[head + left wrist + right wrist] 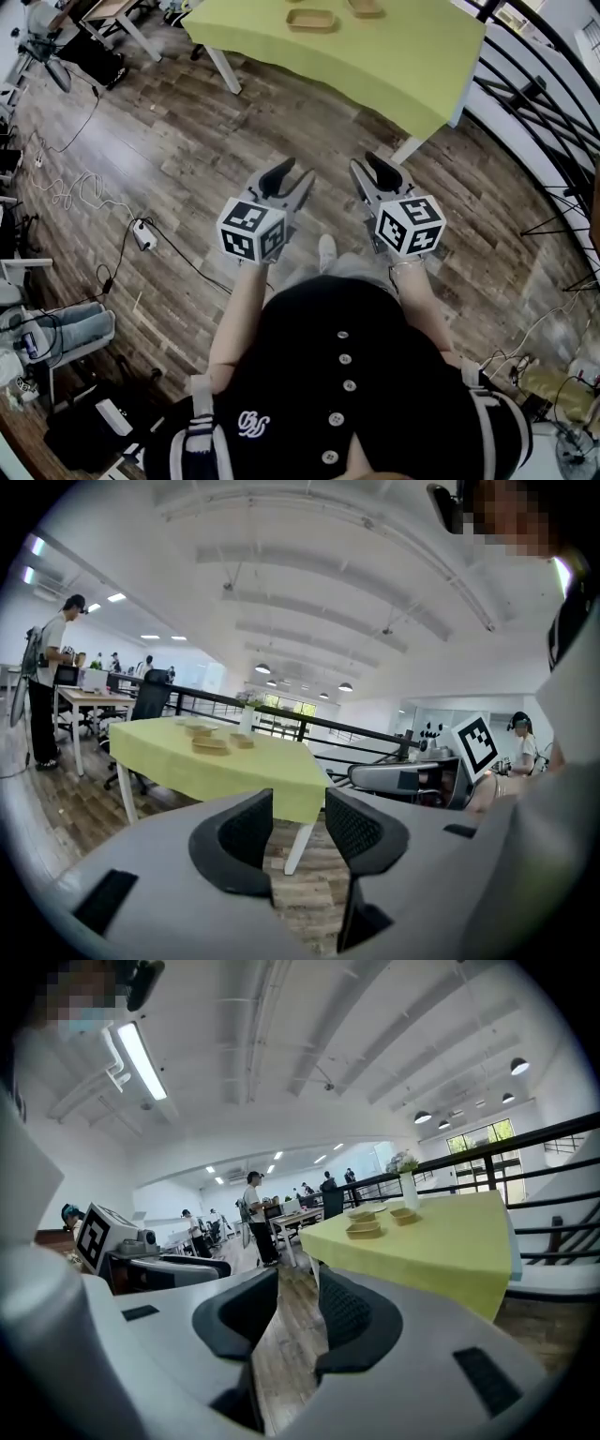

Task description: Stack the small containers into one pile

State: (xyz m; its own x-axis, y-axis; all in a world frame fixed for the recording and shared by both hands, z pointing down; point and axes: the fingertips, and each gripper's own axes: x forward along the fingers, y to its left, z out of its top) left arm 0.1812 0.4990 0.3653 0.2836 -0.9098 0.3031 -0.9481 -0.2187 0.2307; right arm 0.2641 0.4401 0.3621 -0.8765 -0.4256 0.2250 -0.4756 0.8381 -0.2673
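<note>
Several small tan containers lie on a yellow-green table [394,66]; one container [310,20] sits near its far edge, another [366,7] at the frame's top. Both grippers hang over the wooden floor, well short of the table, in front of the person's body. My left gripper [291,180] is open with nothing between its jaws, and so is my right gripper [373,172]. In the left gripper view the containers [210,745] show far off beyond the open jaws [298,829]. In the right gripper view they [364,1230] lie past the open jaws [298,1309].
A black railing [534,103] runs behind the table on the right. Cables and a power strip [143,234] lie on the floor at left. Another desk [112,14] stands at the back left. A white vase [409,1190] stands on the table. People [47,682] stand at distant desks.
</note>
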